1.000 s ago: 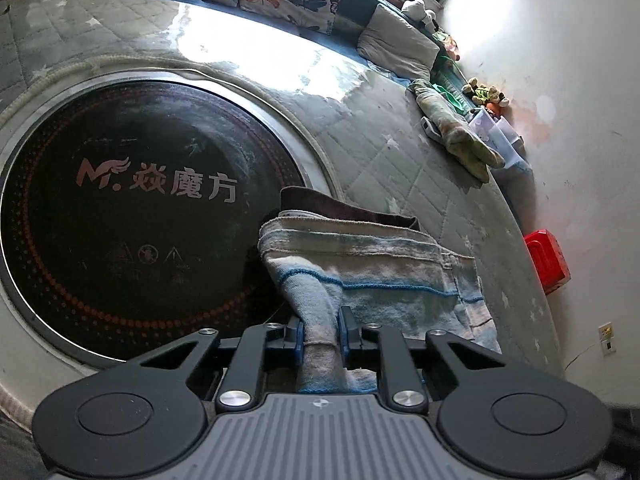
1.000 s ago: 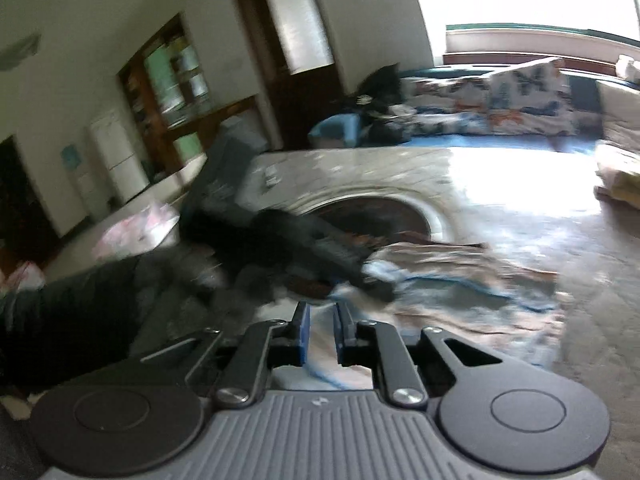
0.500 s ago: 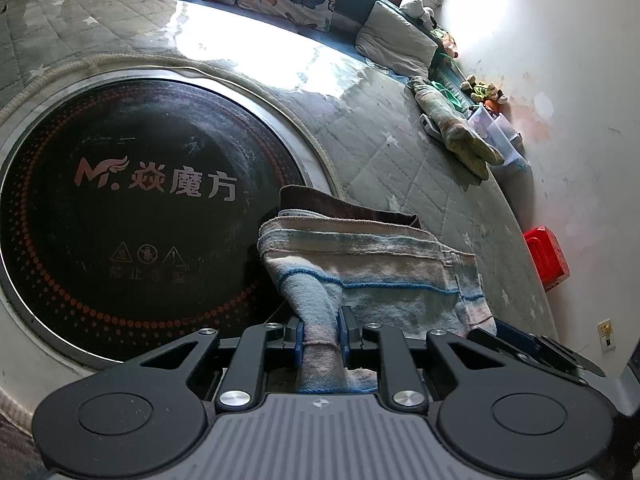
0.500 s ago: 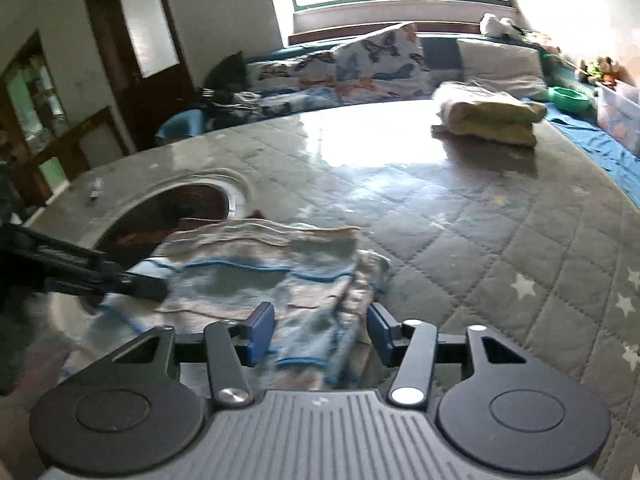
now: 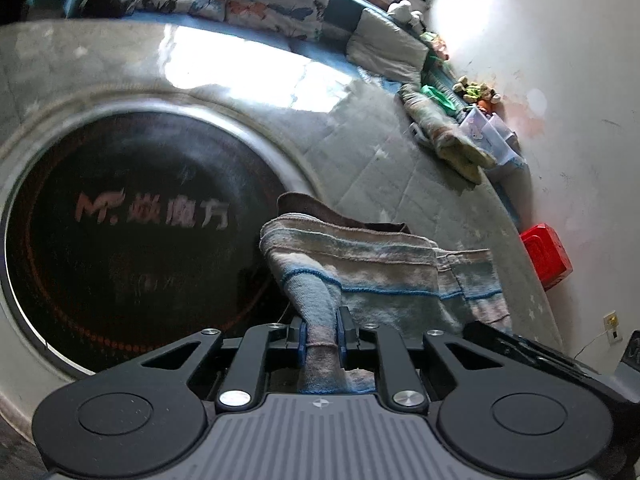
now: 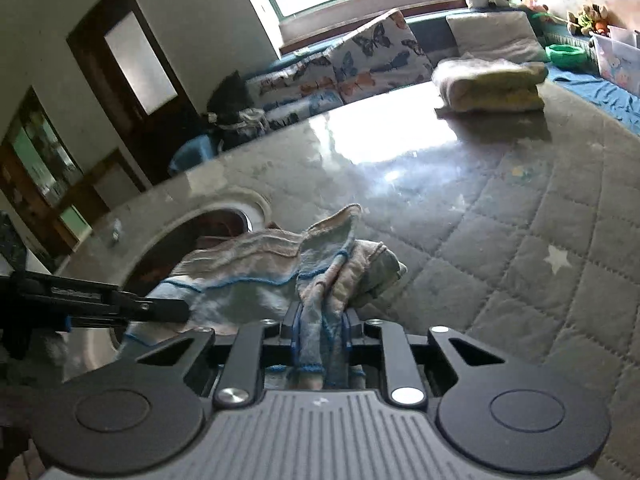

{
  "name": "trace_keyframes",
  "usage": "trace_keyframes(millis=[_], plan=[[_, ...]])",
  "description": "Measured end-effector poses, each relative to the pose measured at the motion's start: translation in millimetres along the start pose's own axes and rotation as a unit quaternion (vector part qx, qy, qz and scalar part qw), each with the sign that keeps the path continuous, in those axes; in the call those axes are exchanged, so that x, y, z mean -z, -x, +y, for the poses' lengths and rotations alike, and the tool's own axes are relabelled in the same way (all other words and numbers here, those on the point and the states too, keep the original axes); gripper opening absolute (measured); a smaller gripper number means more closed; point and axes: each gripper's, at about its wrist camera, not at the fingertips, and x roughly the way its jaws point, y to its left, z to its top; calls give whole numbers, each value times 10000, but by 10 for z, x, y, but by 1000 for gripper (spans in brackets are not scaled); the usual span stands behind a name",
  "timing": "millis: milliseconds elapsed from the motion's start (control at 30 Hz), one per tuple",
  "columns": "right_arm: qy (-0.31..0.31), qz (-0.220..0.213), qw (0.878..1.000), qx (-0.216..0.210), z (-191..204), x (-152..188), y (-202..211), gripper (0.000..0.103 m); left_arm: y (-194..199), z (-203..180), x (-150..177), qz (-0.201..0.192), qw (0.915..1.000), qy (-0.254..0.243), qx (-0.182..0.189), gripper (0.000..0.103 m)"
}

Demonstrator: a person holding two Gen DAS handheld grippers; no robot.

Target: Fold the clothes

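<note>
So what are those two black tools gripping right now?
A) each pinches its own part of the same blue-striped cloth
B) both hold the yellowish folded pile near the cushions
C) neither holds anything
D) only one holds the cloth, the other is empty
A: the left tool and the right tool each have a bunch of the blue-striped cloth pinched between their pads.

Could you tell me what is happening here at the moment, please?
A person is folding a striped blue and pale cloth on a quilted table cover, with a handheld tool in each hand. The left tool is clamped on one bunched corner of the cloth. The right tool has just closed on another bunched edge, so both now grip it. The cloth lies partly over the round black panel set into the table. An already folded pile sits farther back.
</note>
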Motion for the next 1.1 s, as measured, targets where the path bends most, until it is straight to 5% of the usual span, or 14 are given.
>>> trace_keyframes(millis=[533, 1100], plan=[[405, -1108, 9924, 345, 41, -629, 603, 16, 85, -908, -465, -597, 9930, -1017, -38, 15], [357, -853, 9928, 755, -327, -742, 375, 16, -524, -1172, -518, -182, 9909, -1305, -285, 15]])
